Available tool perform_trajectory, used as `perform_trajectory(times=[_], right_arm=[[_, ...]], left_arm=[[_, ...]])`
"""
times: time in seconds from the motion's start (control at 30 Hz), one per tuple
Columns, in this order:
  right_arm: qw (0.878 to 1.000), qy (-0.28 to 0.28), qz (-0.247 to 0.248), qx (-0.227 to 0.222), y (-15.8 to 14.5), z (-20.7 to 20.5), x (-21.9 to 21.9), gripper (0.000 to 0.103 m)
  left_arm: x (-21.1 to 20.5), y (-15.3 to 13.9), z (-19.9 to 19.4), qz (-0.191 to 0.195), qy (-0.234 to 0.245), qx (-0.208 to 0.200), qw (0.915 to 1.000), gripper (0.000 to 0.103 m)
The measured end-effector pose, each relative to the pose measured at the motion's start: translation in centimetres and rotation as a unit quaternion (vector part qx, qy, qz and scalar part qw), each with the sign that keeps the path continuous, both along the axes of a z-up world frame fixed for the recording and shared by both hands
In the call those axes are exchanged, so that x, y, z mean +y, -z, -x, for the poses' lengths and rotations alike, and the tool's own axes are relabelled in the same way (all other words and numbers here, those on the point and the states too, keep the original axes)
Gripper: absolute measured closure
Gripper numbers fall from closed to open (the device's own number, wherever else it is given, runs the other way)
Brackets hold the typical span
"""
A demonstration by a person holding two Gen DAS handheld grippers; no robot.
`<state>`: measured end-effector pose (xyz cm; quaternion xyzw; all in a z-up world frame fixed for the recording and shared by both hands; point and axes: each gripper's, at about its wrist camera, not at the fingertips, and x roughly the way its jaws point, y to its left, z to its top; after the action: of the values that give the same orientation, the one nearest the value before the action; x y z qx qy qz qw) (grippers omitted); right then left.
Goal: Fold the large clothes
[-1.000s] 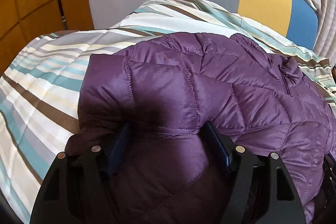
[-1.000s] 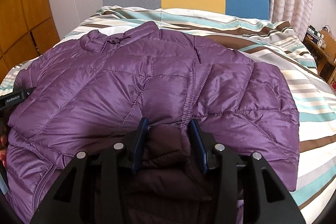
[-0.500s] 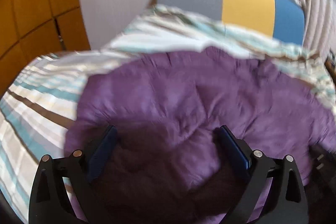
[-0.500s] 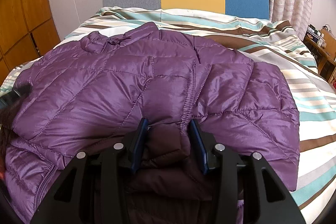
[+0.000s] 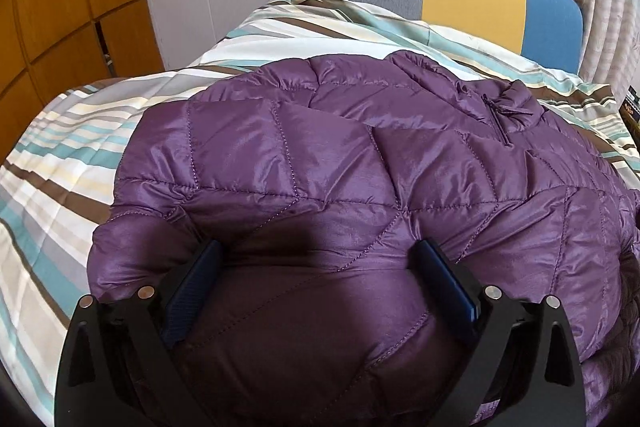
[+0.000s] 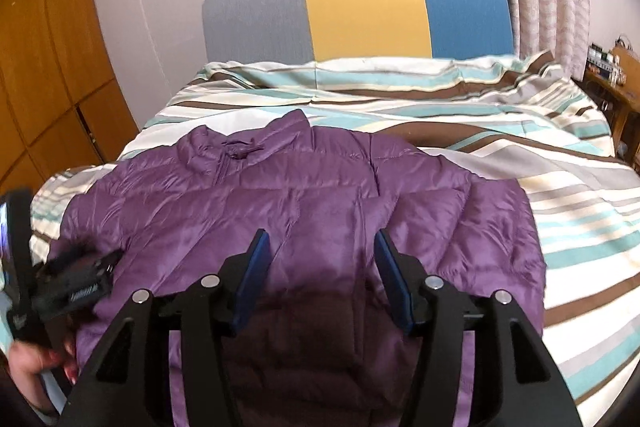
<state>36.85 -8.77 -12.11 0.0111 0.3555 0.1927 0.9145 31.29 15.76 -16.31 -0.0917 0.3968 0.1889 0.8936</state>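
The purple quilted jacket (image 5: 360,163) is lying across the striped bed (image 6: 560,187), collar toward the headboard. Both the left hand-held gripper (image 5: 318,263) and right hand-held gripper (image 6: 320,251) are hovering open over its near hem.

Purple quilted jacket (image 5: 340,163), teal-brown striped bedding (image 6: 520,131), grey-yellow-blue headboard (image 6: 360,11)

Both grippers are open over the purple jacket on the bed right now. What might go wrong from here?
1. The jacket is puffy and shiny. With the left gripper and the right gripper open, the fold may spring back.
2. In the right wrist view the left gripper sits close by at the jacket's left edge, so the two could bump on the next grasp.
3. A pull might drag the loose striped bedding along.
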Motion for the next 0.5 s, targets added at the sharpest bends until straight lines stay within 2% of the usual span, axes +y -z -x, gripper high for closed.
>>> perform_trajectory(times=[0.07, 0.1, 0.17, 0.23, 0.33, 0.43, 0.5], right_arm=[[0.999, 0.008, 0.017, 0.028, 1.4, -1.4, 0.3, 0.047], [0.999, 0.012, 0.029, 0.045, 2.5, -1.9, 0.3, 0.042], [0.998, 0.01, 0.013, 0.06, 4.1, -2.1, -0.1, 0.041], [0.998, 0.015, 0.01, 0.056, 4.3, -2.1, -0.2, 0.041], [0.998, 0.017, 0.048, 0.044, 4.5, -1.9, 0.9, 0.039], [0.998, 0.013, 0.041, 0.05, 4.5, -2.0, 0.8, 0.036], [0.998, 0.005, 0.02, 0.063, 3.9, -2.0, 0.0, 0.023]], left_arm=[[0.0, 0.0, 0.0, -0.001, 0.0, 0.0, 1.0, 0.006], [0.0, 0.0, 0.0, 0.0, 0.0, 0.0, 1.0, 0.006], [0.1, 0.1, 0.0, 0.002, 0.001, -0.001, 1.0, 0.006], [0.1, 0.2, 0.0, 0.003, 0.001, -0.001, 1.0, 0.005], [0.1, 0.2, -0.1, 0.004, 0.0, 0.001, 1.0, 0.005], [0.2, 0.1, 0.0, 0.006, 0.001, 0.003, 1.0, 0.005], [0.1, -0.3, 0.2, 0.008, 0.004, 0.002, 1.0, 0.003]])
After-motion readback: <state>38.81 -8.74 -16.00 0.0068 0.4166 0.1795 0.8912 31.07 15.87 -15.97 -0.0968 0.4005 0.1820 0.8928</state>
